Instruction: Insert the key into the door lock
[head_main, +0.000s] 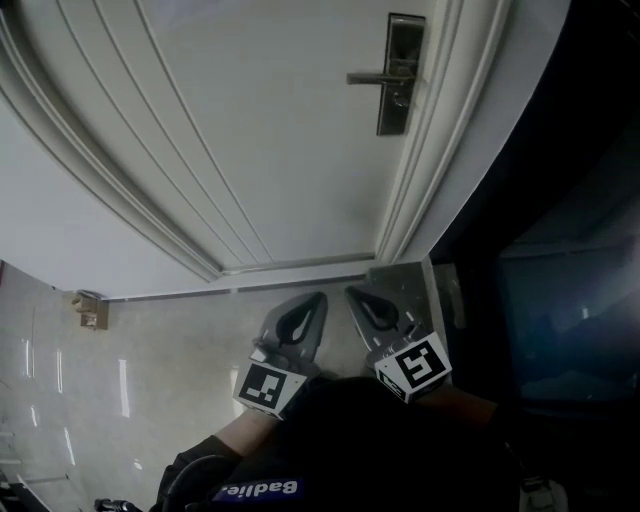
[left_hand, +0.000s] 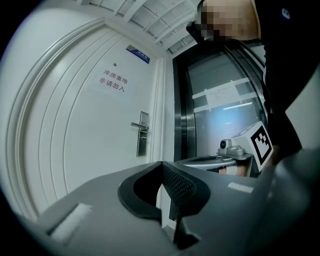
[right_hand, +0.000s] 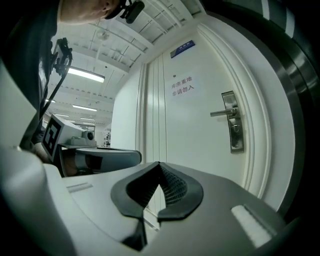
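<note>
A white door (head_main: 250, 130) carries a metal lock plate (head_main: 400, 75) with a lever handle (head_main: 372, 77). My left gripper (head_main: 321, 296) and right gripper (head_main: 349, 292) are held side by side low in the head view, short of the door and well below the lock. Both point at the door. In the left gripper view the jaws (left_hand: 161, 163) meet at their tips with nothing between them, and the lock plate (left_hand: 143, 134) stands ahead. In the right gripper view the jaws (right_hand: 159, 163) are shut too, with the lock plate (right_hand: 233, 128) at the upper right. No key shows in any view.
A dark glass panel (head_main: 560, 300) adjoins the door frame (head_main: 440, 150) on the right. A small door stop (head_main: 92, 310) sits on the glossy tiled floor (head_main: 150, 370) at the left. A sign with red characters (left_hand: 114, 80) hangs on the door.
</note>
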